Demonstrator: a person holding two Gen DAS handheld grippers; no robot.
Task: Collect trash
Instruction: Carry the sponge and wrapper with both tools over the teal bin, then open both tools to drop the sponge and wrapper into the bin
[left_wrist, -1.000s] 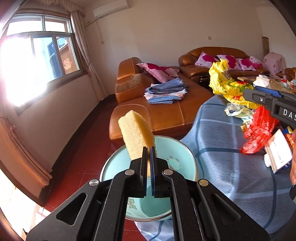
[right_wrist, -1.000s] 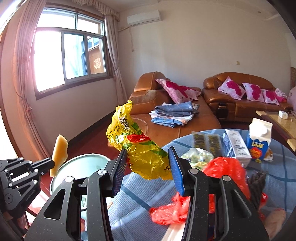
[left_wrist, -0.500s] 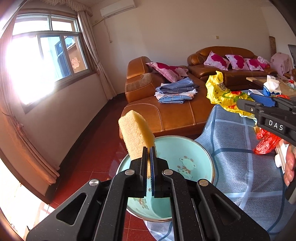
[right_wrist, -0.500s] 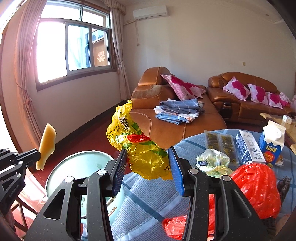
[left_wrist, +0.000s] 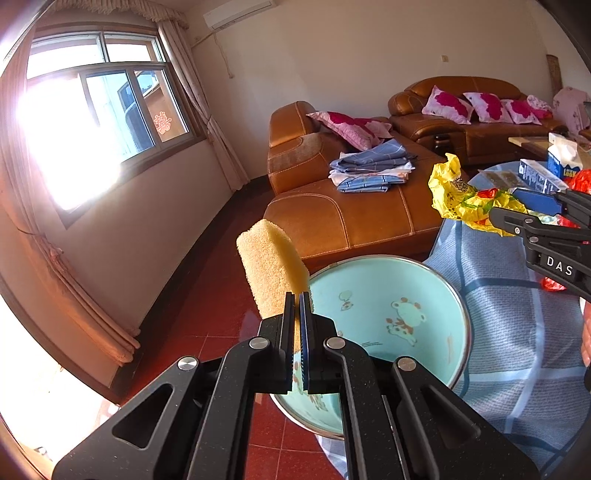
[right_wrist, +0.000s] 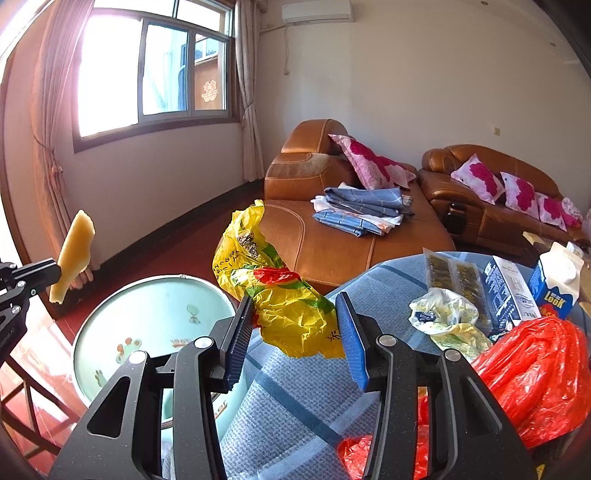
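Right now, as I read both wrist feeds:

Left gripper (left_wrist: 297, 295): I have its jaws pinched almost together on a yellow sponge (left_wrist: 271, 269), which stands up out of them, tilted toward 11 o'clock.

Right gripper (right_wrist: 295, 332): I hold its blue pads partly apart, clamped on a crumpled yellow plastic bag (right_wrist: 280, 291); the bag fills the gap and sticks out toward 11 o'clock.

Basin (left_wrist: 391, 306): a pale turquoise bowl with cartoon animals inside, at 1 o'clock just beyond my left jaws; in the right view it lies at 9 o'clock of the pads, beside the table edge.

Yellow bag, left view: seen at 2 o'clock, off the cloth and beyond the far rim of the basin.

Table (right_wrist: 303, 398): covered in a blue checked cloth, under my right gripper.

Trash on the cloth: a red plastic bag (right_wrist: 532, 373) at 3 o'clock of my right pads, a pale crumpled wrapper (right_wrist: 443, 317) at 2 o'clock, flat snack packets (right_wrist: 450, 277) and a blue-and-white milk carton (right_wrist: 557, 280) farther back.

Person: a bit of hand (left_wrist: 585, 332) shows at the left view's right edge.

Background: brown leather sofa (right_wrist: 332, 243) with folded blue cloths (right_wrist: 362, 210) and pink cushions (right_wrist: 369, 162); bright window (right_wrist: 147, 70) at 10 o'clock.
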